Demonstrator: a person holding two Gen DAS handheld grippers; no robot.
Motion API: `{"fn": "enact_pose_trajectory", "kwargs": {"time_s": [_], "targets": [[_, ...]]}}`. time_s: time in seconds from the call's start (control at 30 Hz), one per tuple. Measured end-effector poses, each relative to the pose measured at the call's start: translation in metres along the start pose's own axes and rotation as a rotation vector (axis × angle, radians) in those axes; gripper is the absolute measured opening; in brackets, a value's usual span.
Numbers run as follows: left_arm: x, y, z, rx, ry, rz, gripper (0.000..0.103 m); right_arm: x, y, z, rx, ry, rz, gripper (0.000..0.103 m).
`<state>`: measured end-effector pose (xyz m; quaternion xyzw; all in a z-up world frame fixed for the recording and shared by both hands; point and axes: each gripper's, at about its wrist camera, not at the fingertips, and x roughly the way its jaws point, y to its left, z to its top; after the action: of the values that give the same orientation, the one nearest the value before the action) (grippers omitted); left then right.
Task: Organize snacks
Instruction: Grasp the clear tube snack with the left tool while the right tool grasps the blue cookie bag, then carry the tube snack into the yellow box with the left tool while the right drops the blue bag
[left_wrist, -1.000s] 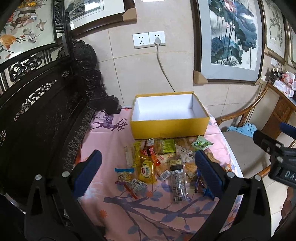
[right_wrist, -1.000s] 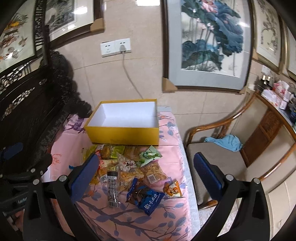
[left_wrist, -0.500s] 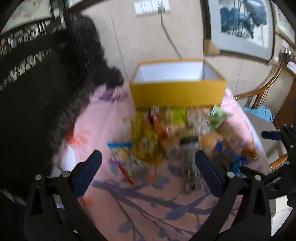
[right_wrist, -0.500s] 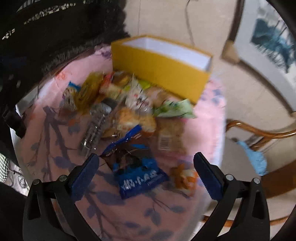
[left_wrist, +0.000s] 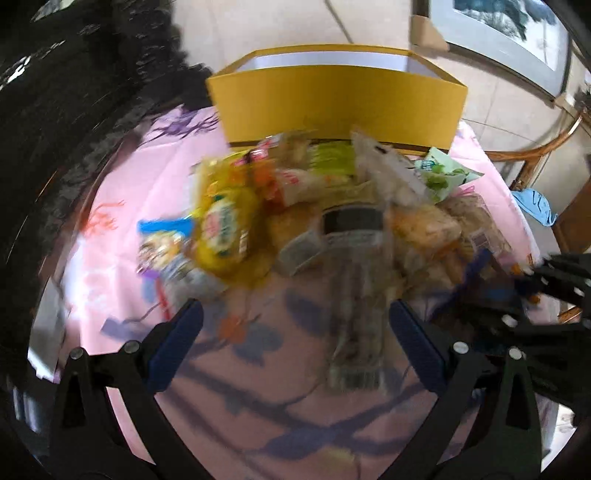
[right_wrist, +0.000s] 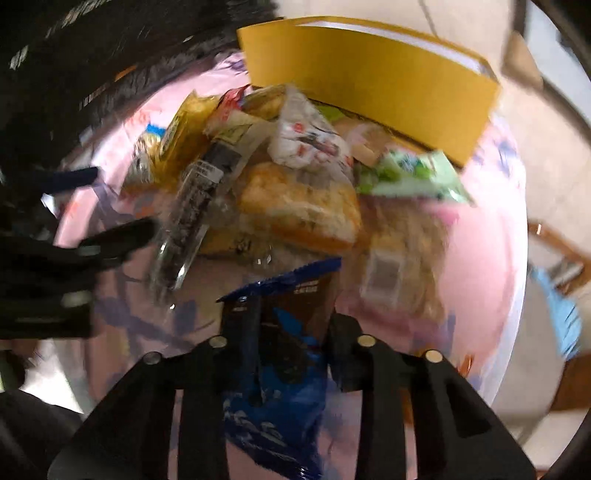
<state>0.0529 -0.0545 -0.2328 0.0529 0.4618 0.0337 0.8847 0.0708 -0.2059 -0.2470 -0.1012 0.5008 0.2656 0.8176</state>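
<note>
Right wrist view: my right claw (right_wrist: 291, 332) is closing around the blue snack packet (right_wrist: 284, 365) at the near edge of the heap on the pink-clothed counter (right_wrist: 491, 258); whether the pads already pinch the foil I cannot tell. A shallow bite on slick film could slip on the way to the yellow box (right_wrist: 373, 88) behind the pile. My left claw (left_wrist: 295, 332) hangs spread wide above the long clear packet (left_wrist: 354, 295), empty; dropping carelessly, it could scatter neighbouring snacks.

box (left_wrist: 338, 99): yellow | cloth (left_wrist: 122, 192): pink, purple branch print | packet (right_wrist: 280, 354): blue
</note>
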Motion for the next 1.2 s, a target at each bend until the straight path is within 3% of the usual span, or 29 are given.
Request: {"fn": "enact_pose_trajectory", "kwargs": {"time_s": [0.13,0.23,0.27,0.33,0.4,0.43,0.47,0.5,0.57,0.6,0.77,0.87,0.9,1.0,1.03,1.07,1.13,1.2], "targets": [[0.016,-0.021,-0.005,0.091,-0.006,0.003,0.101,-0.017,-0.011,-0.023,0.040,-0.005,-0.023,0.031],[0.047,-0.043,-0.012,0.205,0.092,0.023,0.101,-0.015,-0.018,-0.023,0.093,-0.011,-0.007,0.031],[0.039,-0.041,-0.014,0.180,-0.036,0.034,0.101,-0.016,-0.020,-0.025,0.107,-0.010,-0.005,0.031],[0.046,-0.042,-0.018,0.178,-0.037,0.100,0.101,-0.021,-0.024,-0.031,0.149,-0.015,0.008,0.031],[0.045,-0.038,-0.021,0.112,-0.051,0.100,0.101,-0.026,-0.026,-0.035,0.186,-0.028,0.024,0.030],[0.046,-0.035,-0.023,0.078,-0.045,0.090,0.095,-0.031,-0.028,-0.038,0.210,-0.040,0.031,0.030],[0.044,-0.030,-0.024,0.018,-0.020,0.001,0.082,-0.036,-0.029,-0.039,0.234,-0.049,0.042,0.030],[0.042,-0.028,-0.024,-0.008,0.002,-0.078,0.041,-0.041,-0.030,-0.040,0.259,-0.057,0.056,0.029],[0.034,-0.026,-0.020,-0.061,0.068,-0.193,0.036,-0.053,-0.038,-0.043,0.343,-0.075,0.108,0.026],[0.029,-0.026,-0.019,-0.061,0.060,-0.223,0.034,-0.057,-0.041,-0.043,0.367,-0.086,0.128,0.022],[0.001,-0.020,0.001,-0.035,0.006,-0.226,0.033,-0.095,-0.042,-0.026,0.376,-0.208,0.152,0.010],[-0.003,-0.012,0.013,-0.034,-0.012,-0.209,0.032,-0.094,-0.038,-0.017,0.314,-0.175,0.075,0.007],[-0.001,-0.009,0.015,-0.030,-0.003,-0.215,0.032,-0.090,-0.037,-0.019,0.290,-0.140,0.057,0.011],[0.002,-0.003,0.022,-0.020,0.018,-0.263,0.032,-0.066,-0.020,-0.036,0.182,-0.011,-0.148,0.092],[0.003,-0.003,0.023,-0.003,0.022,-0.262,0.032,-0.060,-0.008,-0.042,0.129,-0.002,-0.225,0.095],[0.004,0.000,0.026,0.021,0.024,-0.257,0.032,-0.054,0.003,-0.044,0.091,0.002,-0.249,0.095],[0.004,0.009,0.026,0.041,0.034,-0.262,0.033,-0.040,0.027,-0.045,0.022,-0.018,-0.228,0.102],[0.007,0.020,0.029,0.029,0.045,-0.299,0.033,-0.019,0.040,-0.043,-0.034,-0.020,-0.258,0.102]]}}
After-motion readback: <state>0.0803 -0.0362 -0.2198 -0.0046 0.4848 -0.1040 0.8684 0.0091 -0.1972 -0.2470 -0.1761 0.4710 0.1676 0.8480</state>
